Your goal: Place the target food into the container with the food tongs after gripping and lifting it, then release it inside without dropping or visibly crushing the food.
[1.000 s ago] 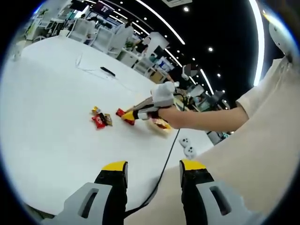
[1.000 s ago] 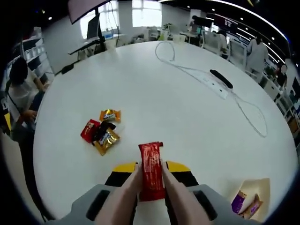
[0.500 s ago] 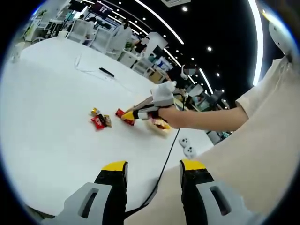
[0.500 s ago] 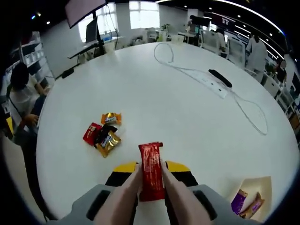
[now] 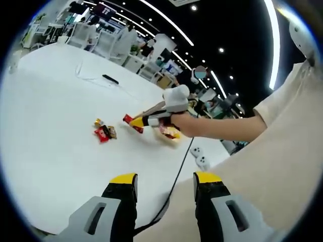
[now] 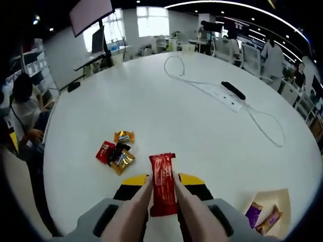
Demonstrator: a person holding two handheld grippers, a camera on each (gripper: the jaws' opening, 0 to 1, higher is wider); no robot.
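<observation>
A big round white table [image 6: 202,131] is spread out under everything. Near its edge in the right gripper view, a pale paper tray [image 6: 272,212] is seen with two wrapped snacks already in it; this is likely the container. A small pile of candies [image 6: 116,154] is left further off on the table, well apart from the tray.

A red snack packet [image 6: 162,184] is held up off the table by tan food tongs [image 6: 133,214], which are squeezed by the right gripper [image 6: 161,185]. The tong tips are pressed on the packet's two sides, probably gently so it is not crushed.

The left gripper [image 5: 165,181] is kept back, its jaws spread with nothing between them.
</observation>
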